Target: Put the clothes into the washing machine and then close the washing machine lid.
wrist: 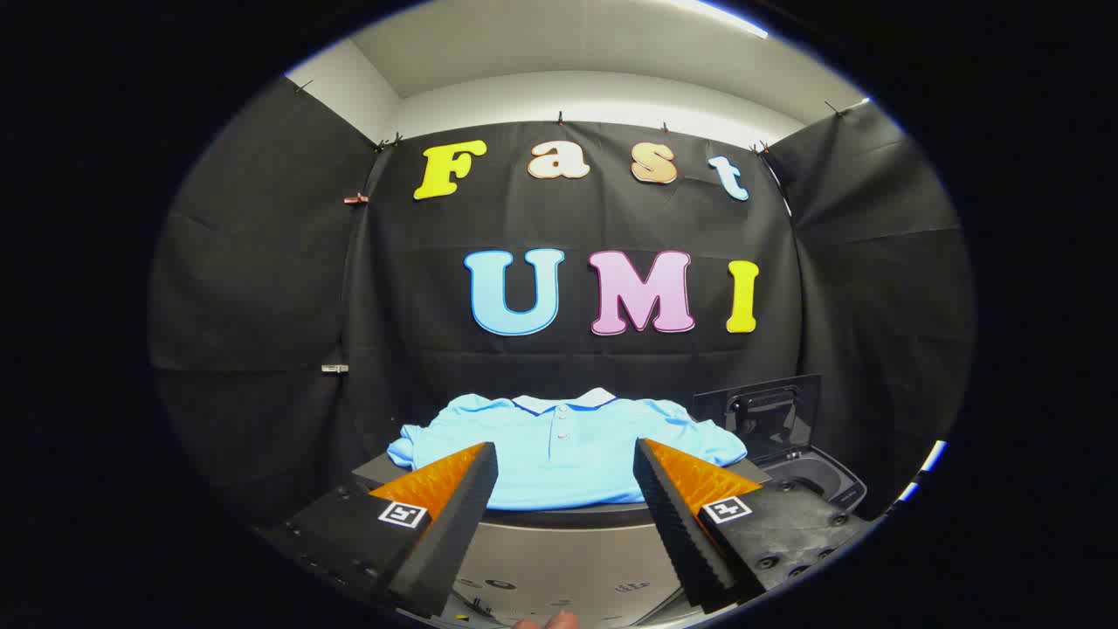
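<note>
A light blue polo shirt (563, 450) with a white collar lies spread flat on a dark raised surface (568, 515), just beyond my fingertips. To its right stands the small dark washing machine (817, 476) with its lid (764, 411) raised upright behind the opening. My gripper (566, 463) is open, its two fingers spread wide in front of the shirt, with nothing between them. The fingers hover short of the shirt's lower hem and do not touch it.
Black cloth walls close the booth behind and on both sides. The front face of the grey stand (559, 563) under the shirt shows between the fingers. A fingertip of a person's hand (546, 621) peeks in below the gripper.
</note>
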Demonstrator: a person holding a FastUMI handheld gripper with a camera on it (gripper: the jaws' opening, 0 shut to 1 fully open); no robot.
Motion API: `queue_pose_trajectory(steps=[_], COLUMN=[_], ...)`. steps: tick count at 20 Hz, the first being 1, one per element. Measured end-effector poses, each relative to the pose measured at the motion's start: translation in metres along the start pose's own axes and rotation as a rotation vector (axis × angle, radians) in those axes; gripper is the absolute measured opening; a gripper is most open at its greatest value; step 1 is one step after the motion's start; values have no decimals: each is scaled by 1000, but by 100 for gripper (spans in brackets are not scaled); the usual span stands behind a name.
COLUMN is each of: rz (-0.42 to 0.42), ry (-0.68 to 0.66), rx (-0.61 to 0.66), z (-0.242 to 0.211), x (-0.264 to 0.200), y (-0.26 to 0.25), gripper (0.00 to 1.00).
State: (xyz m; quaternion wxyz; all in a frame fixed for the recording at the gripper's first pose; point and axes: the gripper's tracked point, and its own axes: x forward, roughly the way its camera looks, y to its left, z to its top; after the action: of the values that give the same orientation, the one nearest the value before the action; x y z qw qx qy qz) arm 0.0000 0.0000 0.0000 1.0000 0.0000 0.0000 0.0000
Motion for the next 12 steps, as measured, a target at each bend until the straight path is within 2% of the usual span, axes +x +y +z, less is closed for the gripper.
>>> queue_pose_trajectory(steps=[12], rz=[23], ry=[-3], rx=[-23], z=[2], x=[1], y=[10], gripper=[98])
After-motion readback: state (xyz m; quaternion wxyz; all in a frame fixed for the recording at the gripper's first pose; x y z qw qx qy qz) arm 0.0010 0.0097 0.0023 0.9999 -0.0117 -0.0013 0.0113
